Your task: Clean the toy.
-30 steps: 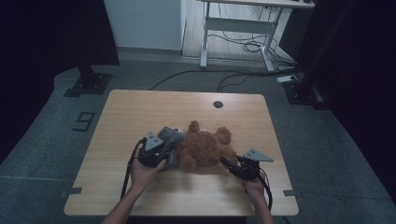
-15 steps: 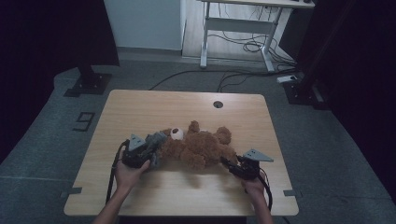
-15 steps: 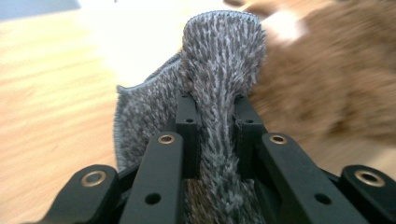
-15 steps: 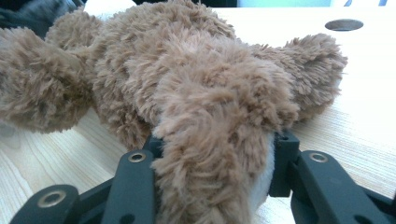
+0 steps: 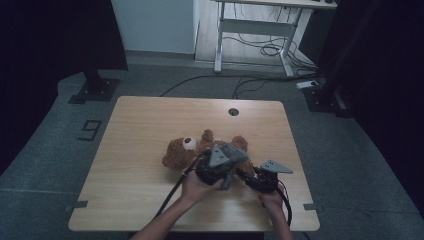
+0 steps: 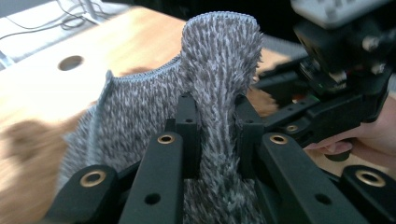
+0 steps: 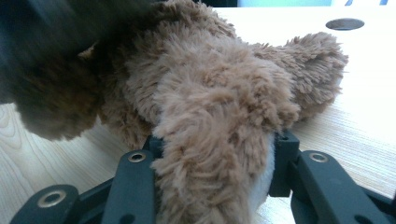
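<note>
The teddy bear (image 5: 192, 150) lies on its back near the middle of the table (image 5: 150, 120), head away from the right tongs (image 5: 256, 182), which are clamped on one plush leg (image 7: 215, 140) at the bear's near side. The left tongs (image 5: 222, 167) pinch a fold of the grey knitted garment (image 6: 219, 74) just above the bear's belly. The work looks like dressing or undressing the bear: I would keep the leg pinned firmly, draw the knit slowly along the body rather than upward, and watch that the fabric doesn't slip free. A "9" (image 5: 90, 130) is marked on the floor beside the table; no other writing is legible.
</note>
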Available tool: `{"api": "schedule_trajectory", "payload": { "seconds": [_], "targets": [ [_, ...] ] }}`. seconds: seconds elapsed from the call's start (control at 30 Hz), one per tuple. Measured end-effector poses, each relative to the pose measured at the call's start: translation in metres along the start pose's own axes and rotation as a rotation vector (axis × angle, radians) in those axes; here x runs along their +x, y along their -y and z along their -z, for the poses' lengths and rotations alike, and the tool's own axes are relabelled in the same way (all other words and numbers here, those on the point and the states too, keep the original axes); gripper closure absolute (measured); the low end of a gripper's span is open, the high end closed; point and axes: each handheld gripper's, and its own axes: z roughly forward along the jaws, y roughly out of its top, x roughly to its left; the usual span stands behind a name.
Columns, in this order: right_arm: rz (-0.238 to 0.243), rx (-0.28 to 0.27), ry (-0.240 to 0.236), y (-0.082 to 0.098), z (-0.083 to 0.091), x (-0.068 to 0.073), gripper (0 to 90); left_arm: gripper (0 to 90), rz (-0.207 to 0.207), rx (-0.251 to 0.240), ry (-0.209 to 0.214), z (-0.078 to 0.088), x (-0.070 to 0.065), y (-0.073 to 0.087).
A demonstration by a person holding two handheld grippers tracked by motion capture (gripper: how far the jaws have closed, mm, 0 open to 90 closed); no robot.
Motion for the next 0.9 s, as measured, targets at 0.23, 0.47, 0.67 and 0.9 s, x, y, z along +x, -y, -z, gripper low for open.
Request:
{"api": "schedule_trajectory", "payload": {
  "seconds": [0.23, 0.47, 0.67, 0.9],
  "targets": [
    [0.004, 0.003, -0.003, 0.0, 0.0, 0.0, 57.1, 76.7, 0.09, 0.02, 0.006, -0.021, 0.012, 0.028],
    [0.004, 0.001, -0.005, 0.0, 0.0, -0.001, 57.1, 76.8, 0.124, -0.029, -0.053, 0.014, 0.034, 0.049],
    [0.003, -0.001, -0.008, 0.001, 0.001, -0.004, 57.1, 76.6, 0.185, -0.056, -0.15, 0.049, 0.07, 0.068],
    [0.004, -0.003, -0.011, 0.001, 0.001, -0.005, 57.0, 76.5, 0.271, -0.078, -0.214, 0.08, 0.104, 0.098]
  ]
}}
